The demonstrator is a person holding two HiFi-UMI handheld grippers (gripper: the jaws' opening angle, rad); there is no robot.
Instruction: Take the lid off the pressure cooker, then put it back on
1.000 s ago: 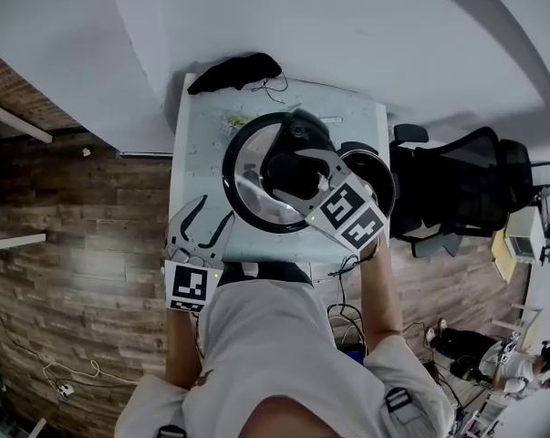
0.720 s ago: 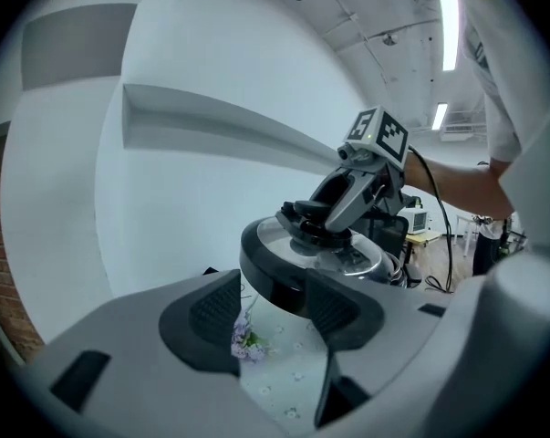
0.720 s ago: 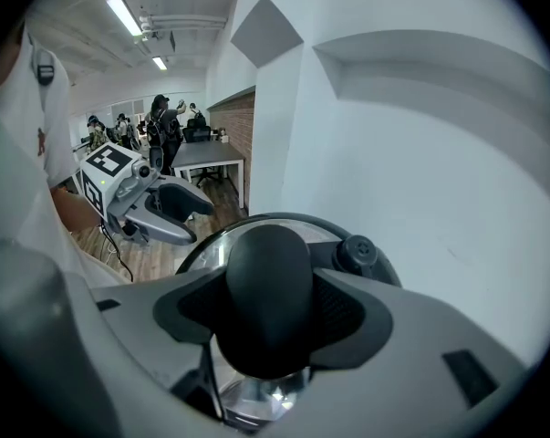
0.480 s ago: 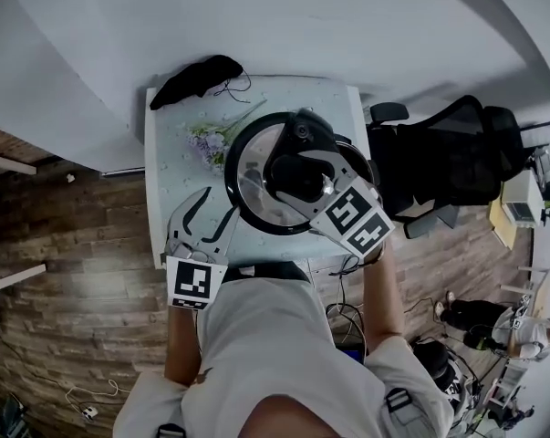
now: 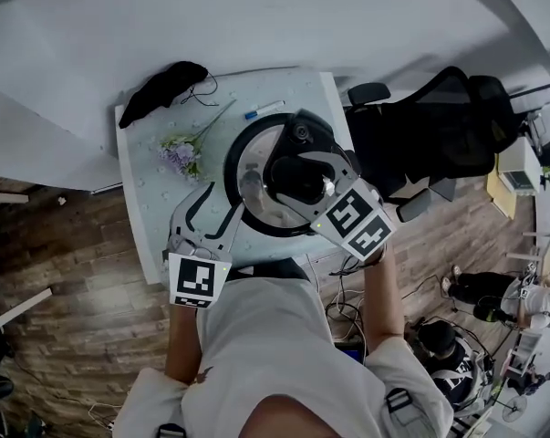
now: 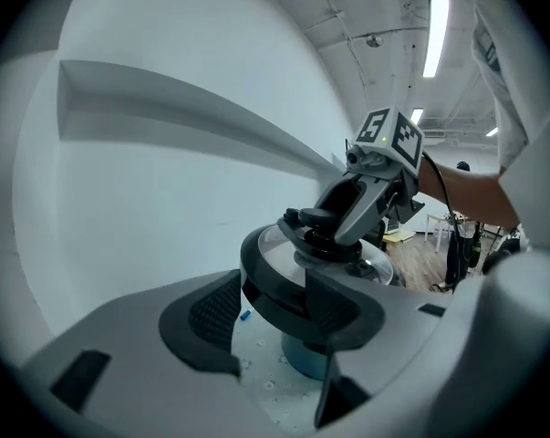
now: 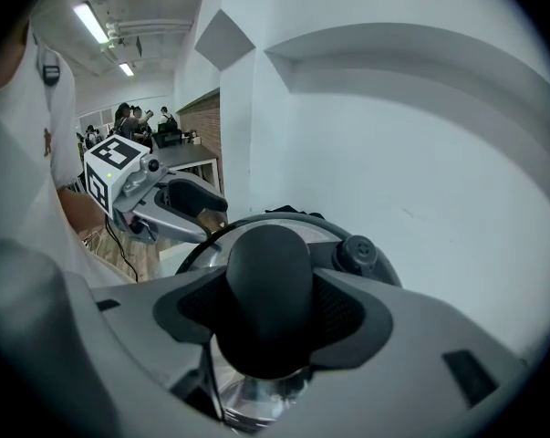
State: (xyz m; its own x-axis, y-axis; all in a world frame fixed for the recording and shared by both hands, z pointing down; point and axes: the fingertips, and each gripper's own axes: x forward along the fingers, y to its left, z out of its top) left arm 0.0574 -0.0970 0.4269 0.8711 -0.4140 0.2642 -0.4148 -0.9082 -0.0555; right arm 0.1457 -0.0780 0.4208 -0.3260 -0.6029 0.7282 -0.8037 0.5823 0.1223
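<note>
Lid (image 5: 253, 182) position: the glass pressure-cooker lid with its black rim is raised above the white table (image 5: 147, 203), over the table's right half in the head view. Its black knob (image 7: 265, 276) sits between the two jaws of the right gripper (image 5: 300, 173). In the right gripper view both ribbed pads press against the sides of the knob, so the right gripper (image 7: 270, 310) is clenched on it and carries the lid. The steam valve (image 7: 357, 254) stands on the lid just beyond the knob, on the side away from the person.

The left gripper (image 5: 216, 217) is released. Its jaws stand apart with nothing between the pads. Its tips lie just beside the near-left edge of the lid rim. Whether they touch the rim cannot be told. In the left gripper view the lid (image 6: 284, 276) appears ahead of the open left gripper (image 6: 273, 316), with the right gripper (image 6: 347, 213) reaching down onto the knob from above.

A bluish rounded object (image 6: 302, 359) shows under the lid; its identity cannot be told.

On the far table area lie a lilac flower sprig (image 5: 180, 153), a blue-capped marker (image 5: 264, 109) and a black cloth (image 5: 160, 89). A black office chair (image 5: 430, 135) stands at the table's right.
</note>
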